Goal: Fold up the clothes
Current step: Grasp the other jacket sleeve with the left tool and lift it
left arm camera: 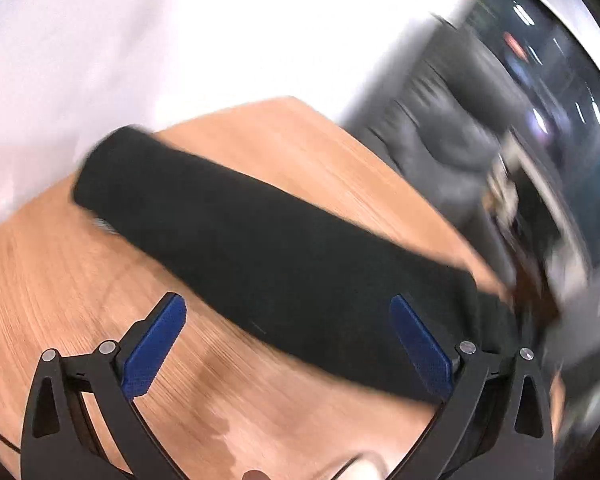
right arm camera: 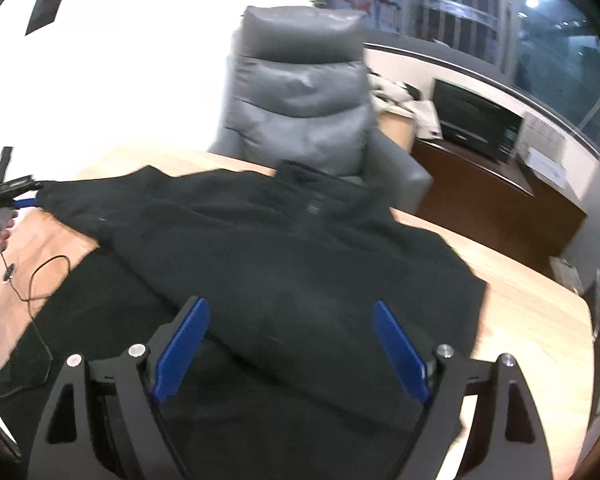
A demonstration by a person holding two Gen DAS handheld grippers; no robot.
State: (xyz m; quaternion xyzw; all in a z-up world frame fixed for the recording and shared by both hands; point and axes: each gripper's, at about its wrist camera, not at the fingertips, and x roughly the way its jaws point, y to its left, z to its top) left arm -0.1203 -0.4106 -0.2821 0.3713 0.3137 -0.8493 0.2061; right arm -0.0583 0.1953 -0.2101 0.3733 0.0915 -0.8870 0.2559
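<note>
A black long-sleeved garment [right arm camera: 300, 264] lies on the wooden table [right arm camera: 532, 320], collar toward the far edge, partly folded over itself. In the left wrist view one black sleeve [left arm camera: 240, 232] stretches diagonally across the table [left arm camera: 60, 280]. My left gripper [left arm camera: 288, 312] is open and empty, hovering over the near end of the sleeve; it also shows in the right wrist view [right arm camera: 24, 200] at the far left by the sleeve end. My right gripper [right arm camera: 288, 316] is open and empty above the garment's body.
A grey leather armchair [right arm camera: 300, 100] stands behind the table. A thin black cable [right arm camera: 40, 280] lies on the table at the left. A dark cabinet with a monitor [right arm camera: 476, 120] stands at the right. The left wrist view is motion-blurred.
</note>
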